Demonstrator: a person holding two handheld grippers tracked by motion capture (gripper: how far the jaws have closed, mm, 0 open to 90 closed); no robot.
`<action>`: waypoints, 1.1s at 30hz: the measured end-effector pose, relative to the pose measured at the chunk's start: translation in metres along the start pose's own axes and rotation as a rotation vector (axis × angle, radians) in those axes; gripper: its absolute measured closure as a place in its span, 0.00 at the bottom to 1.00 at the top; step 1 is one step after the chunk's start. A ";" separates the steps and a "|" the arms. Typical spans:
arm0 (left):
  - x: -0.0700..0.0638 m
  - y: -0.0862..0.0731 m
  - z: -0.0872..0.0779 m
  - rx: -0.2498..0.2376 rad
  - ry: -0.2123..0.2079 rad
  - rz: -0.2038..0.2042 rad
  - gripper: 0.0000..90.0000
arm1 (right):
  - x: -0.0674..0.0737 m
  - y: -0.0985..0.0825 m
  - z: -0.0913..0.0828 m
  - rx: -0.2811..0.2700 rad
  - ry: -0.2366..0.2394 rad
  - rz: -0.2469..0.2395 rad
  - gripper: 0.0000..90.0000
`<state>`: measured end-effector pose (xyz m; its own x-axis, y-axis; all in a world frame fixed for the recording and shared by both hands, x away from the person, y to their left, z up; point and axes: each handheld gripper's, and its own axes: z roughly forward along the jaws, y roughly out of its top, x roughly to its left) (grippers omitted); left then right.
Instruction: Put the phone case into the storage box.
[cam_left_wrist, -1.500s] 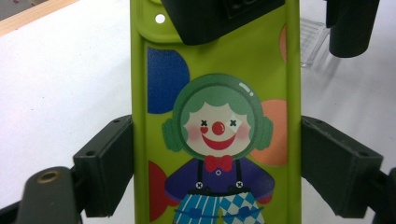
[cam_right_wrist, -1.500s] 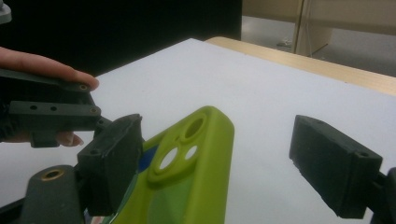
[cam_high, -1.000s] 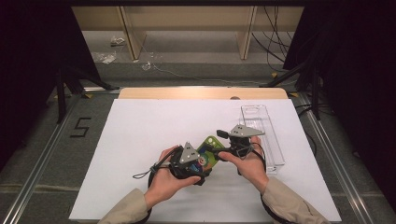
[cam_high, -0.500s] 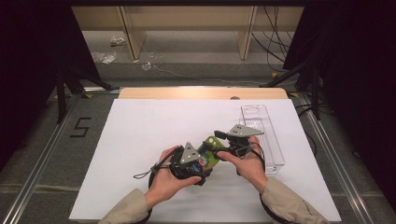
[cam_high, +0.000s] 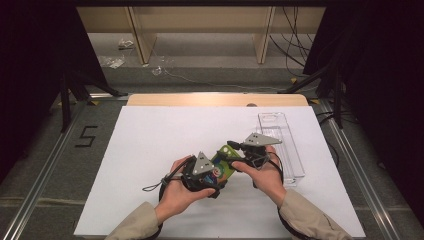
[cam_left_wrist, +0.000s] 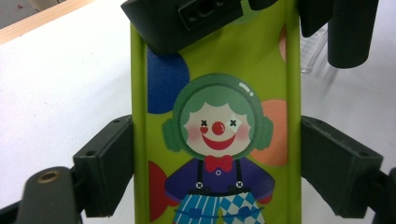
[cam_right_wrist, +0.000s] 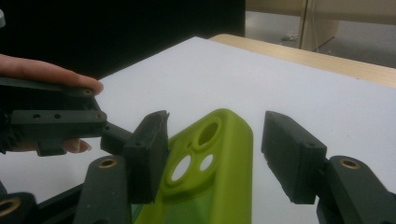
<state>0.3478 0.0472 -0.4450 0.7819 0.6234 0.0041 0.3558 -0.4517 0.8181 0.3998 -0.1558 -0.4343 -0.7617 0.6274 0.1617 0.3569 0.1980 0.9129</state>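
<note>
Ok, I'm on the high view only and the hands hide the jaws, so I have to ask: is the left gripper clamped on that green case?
Observer: Yes. In the left gripper view the left gripper has its jaws pressed against both long edges of the green case.
Operator: And the right one?
Observer: The right gripper is open. Its jaws straddle the case's camera-cutout end, and one pad stands clearly apart from it.
Operator: Anything printed on the case?
Observer: A clown with green hair and a red bow tie, facing the left gripper's camera.
</note>
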 end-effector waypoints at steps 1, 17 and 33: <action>0.000 0.000 0.000 0.001 0.000 0.000 0.18 | 0.000 0.000 0.000 0.000 0.003 0.000 0.48; 0.000 0.001 0.000 -0.005 0.004 -0.001 0.18 | -0.003 0.004 -0.003 -0.009 0.037 0.061 0.62; -0.001 0.002 0.003 -0.007 0.008 -0.014 0.18 | -0.008 0.007 -0.002 0.003 0.072 0.124 0.70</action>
<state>0.3494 0.0441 -0.4453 0.7726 0.6348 -0.0031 0.3633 -0.4382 0.8222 0.4073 -0.1611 -0.4285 -0.7485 0.5914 0.3000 0.4525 0.1248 0.8830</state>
